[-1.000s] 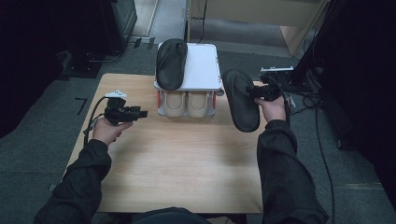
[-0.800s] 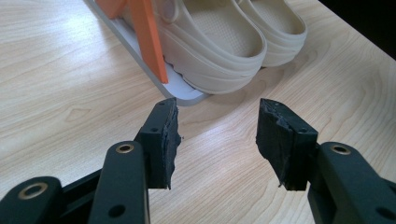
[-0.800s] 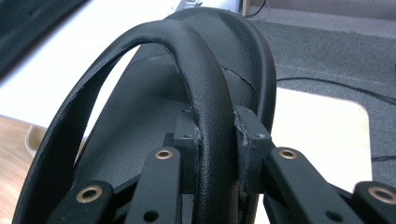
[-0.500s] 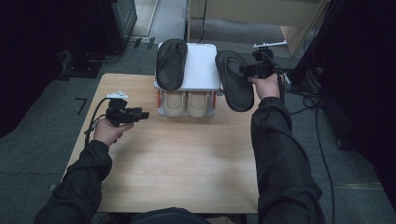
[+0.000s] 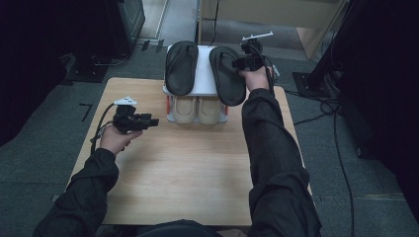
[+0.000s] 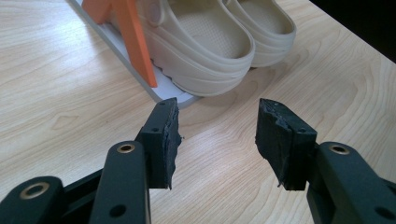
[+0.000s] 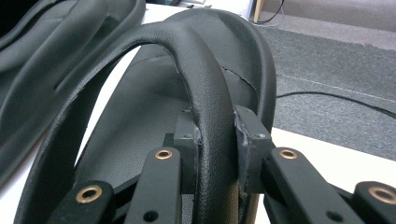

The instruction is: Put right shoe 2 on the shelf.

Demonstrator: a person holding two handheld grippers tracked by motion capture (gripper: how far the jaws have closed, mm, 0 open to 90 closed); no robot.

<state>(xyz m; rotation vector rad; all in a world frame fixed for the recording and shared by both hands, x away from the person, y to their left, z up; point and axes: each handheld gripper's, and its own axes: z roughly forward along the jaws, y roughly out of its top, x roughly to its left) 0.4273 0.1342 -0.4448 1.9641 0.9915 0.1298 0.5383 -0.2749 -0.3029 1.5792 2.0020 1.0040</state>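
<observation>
The right claw [image 5: 242, 63] pinches the strap of the right-hand black sandal [image 5: 227, 74]; in the right gripper view both pads press on the arched strap [image 7: 205, 121]. The sandal hangs over the right half of the white top shelf [image 5: 203, 79] of the shoe rack, its long axis running from the near edge toward the far edge, heel end overhanging the near rim. The other black sandal [image 5: 181, 66] already lies on the left half, parallel and just beside it. The coming move appears to be a lowering onto the shelf: the sandal must stay parallel to its neighbour and clear of it, then shift slightly away from the person so the sole rests fully on the shelf. The left claw [image 5: 148, 121] hovers above the wooden surface [image 5: 197, 177], jaws spread with nothing between them, pointing toward the beige clogs [image 6: 205, 51] on the lower tier. The right hand is the nearer one to the shelf
</observation>
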